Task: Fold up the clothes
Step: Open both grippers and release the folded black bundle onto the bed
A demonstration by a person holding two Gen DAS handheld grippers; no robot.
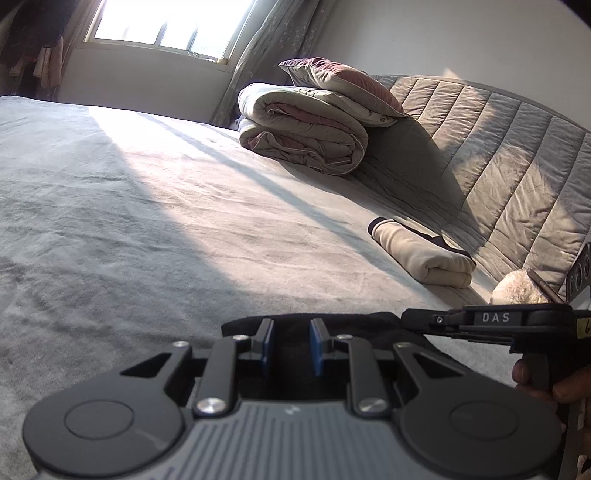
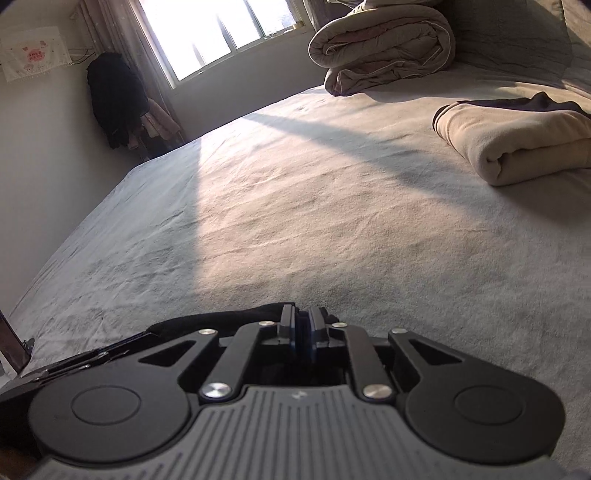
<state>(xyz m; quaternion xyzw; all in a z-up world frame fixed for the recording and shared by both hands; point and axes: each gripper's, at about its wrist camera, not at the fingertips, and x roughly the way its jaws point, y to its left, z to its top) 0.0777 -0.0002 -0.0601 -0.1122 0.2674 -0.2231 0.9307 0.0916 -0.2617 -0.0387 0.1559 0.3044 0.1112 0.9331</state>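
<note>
Item, hung clothes: dark garments on the wall at far left, beside the window.

Item, bed sheet: pale grey, lightly creased, a broad band of sunlight across its middle.

Item, my left gripper: low over the sheet, blue pads standing a narrow gap apart. The black garment lies between and under them; I cannot tell whether the pads press on it.

Item, black garment, continued: a flat dark strip on the sheet at the near edge, running from my left gripper across to my right.

Item, my right gripper: jaws drawn nearly together, pads pinching a fold of the black garment. Seen from the left wrist camera it enters from the right, my right hand wrapped round its handle.

Item, rolled quilt: grey and dusty pink, at the far side of the bed, a pillow on top.

Item, folded beige garment: dark trim, well apart from my grippers, near the quilted headboard.

Item, fluffy pale object: at far right, beside the headboard; identity unclear.
</note>
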